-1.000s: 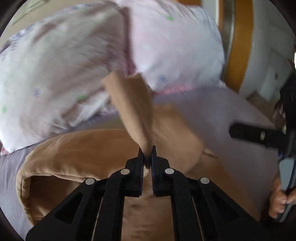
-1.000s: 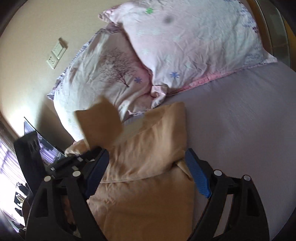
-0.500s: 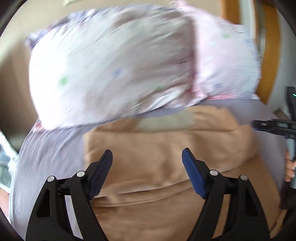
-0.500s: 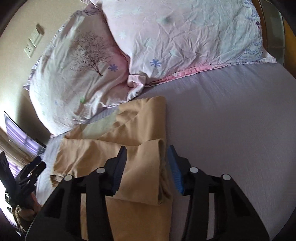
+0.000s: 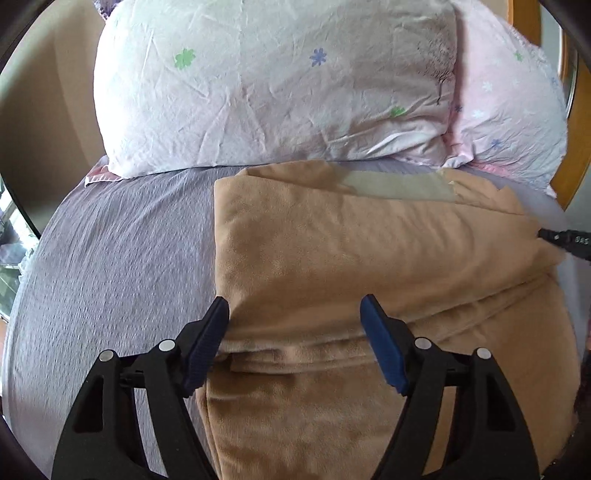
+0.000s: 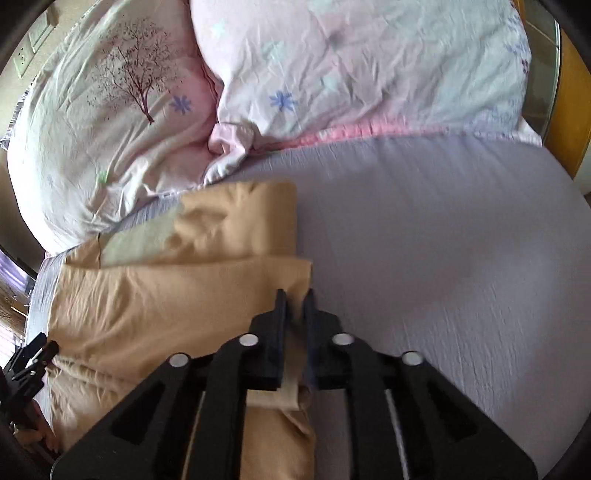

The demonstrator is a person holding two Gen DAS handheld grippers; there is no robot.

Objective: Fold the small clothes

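Note:
A tan garment (image 5: 351, 266) lies folded in layers on the lilac bedsheet (image 5: 110, 266), with a grey-green band along its far edge. My left gripper (image 5: 295, 325) is open, its blue-padded jaws wide apart just above the garment's left fold. In the right wrist view the same garment (image 6: 166, 295) lies to the left. My right gripper (image 6: 294, 299) is shut on the garment's right edge, with tan cloth pinched between the black fingers (image 6: 280, 314). The right gripper's tip also shows at the right edge of the left wrist view (image 5: 569, 240).
Two flowered pillows (image 5: 277, 85) (image 6: 369, 62) lie against the wall just beyond the garment. A wooden bed frame (image 5: 576, 155) stands at the right. Bare lilac sheet (image 6: 443, 258) spreads right of the garment. Wall sockets (image 6: 33, 33) are at the upper left.
My left gripper let go of the tan flap, which now lies folded over, and its jaws opened wide. My right gripper moved in and closed from open onto the garment's right edge.

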